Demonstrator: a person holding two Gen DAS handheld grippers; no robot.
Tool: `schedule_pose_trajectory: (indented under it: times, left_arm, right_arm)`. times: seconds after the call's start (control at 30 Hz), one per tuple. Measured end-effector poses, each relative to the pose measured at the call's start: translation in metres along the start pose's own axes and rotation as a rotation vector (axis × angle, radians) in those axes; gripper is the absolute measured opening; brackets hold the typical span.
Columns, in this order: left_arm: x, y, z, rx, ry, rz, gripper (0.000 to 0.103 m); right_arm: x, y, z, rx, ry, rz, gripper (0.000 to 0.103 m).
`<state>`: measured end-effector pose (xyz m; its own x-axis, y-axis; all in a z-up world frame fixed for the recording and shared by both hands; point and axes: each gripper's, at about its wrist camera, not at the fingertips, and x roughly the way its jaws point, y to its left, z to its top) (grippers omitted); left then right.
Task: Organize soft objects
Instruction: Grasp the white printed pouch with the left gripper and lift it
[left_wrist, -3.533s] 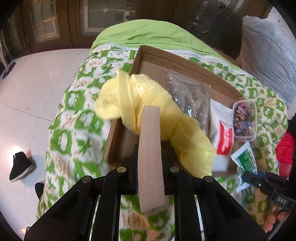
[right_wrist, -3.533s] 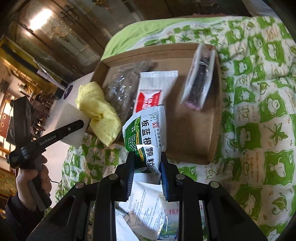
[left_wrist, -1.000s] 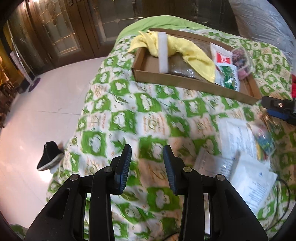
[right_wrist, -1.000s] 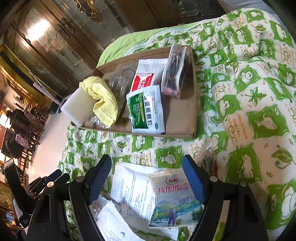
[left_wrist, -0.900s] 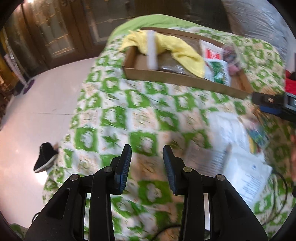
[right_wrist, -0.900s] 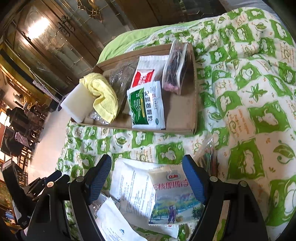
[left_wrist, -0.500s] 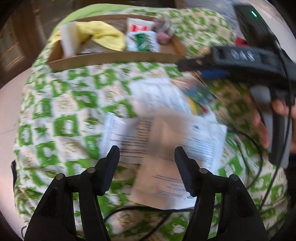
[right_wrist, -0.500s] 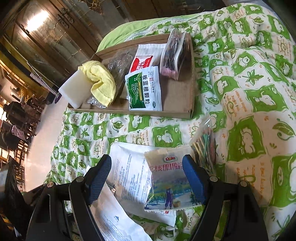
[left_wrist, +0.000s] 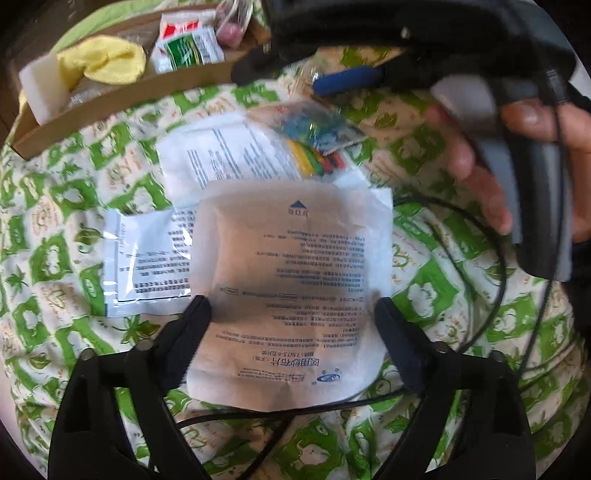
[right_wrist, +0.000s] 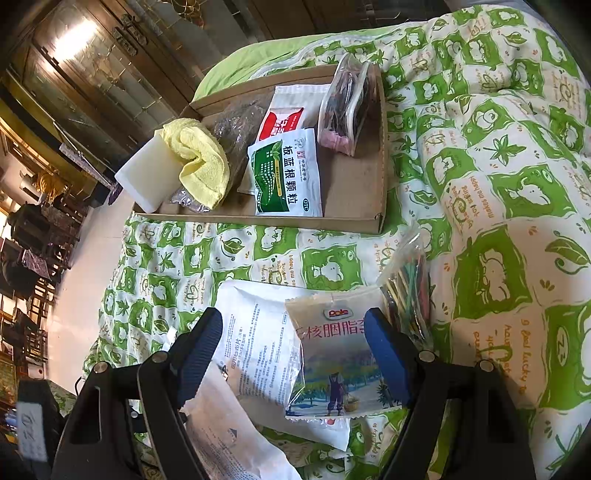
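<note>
Left gripper (left_wrist: 291, 306) now hangs over the loose packets on the green-and-white quilt (left_wrist: 66, 236), where a second ago it faced bare quilt with the cardboard tray far off at 12 o'clock; its jaws have just been opening and stand wide, one on either side of a white gauze packet (left_wrist: 295, 280) without pressing it. A foil-edged white sachet (left_wrist: 144, 266) pokes out at that packet's 9 o'clock, another printed white pouch (left_wrist: 221, 151) lies at its 12 o'clock, and a clear bag of coloured strips (left_wrist: 314, 147) sits at 1 o'clock. Right gripper (right_wrist: 295, 325) has kept its place, jaws spread and empty above a Dole snack pouch (right_wrist: 332, 362), with a hand (left_wrist: 480, 162) on its handle in the left wrist view. The cardboard tray (right_wrist: 362, 199), at 12 o'clock in the right wrist view, holds as before, from 9 to 3 o'clock, a white sponge block (right_wrist: 147, 177), a yellow towel (right_wrist: 199, 162), a crinkled clear bag (right_wrist: 236, 129), a red-and-white sachet (right_wrist: 284, 118), a green-and-white granule sachet (right_wrist: 284, 173) and a clear zip pouch (right_wrist: 343, 107) of dark bits leaning on the 3 o'clock wall.
</note>
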<state>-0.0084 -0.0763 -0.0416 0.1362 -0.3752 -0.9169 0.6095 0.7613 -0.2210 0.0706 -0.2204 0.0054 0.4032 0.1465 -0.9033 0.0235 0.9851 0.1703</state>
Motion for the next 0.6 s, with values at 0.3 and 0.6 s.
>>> schedule_pose_trajectory:
  times: [0.3, 0.6]
  left_arm:
    - [0.016, 0.006, 0.004, -0.055, 0.035, 0.034, 0.091]
    - [-0.019, 0.032, -0.003, -0.185, -0.088, 0.042, 0.044]
  right_arm:
    - [0.002, 0.0, -0.001, 0.0, 0.003, 0.003, 0.079]
    - [0.003, 0.0, 0.0, -0.001, 0.001, 0.005, 0.079]
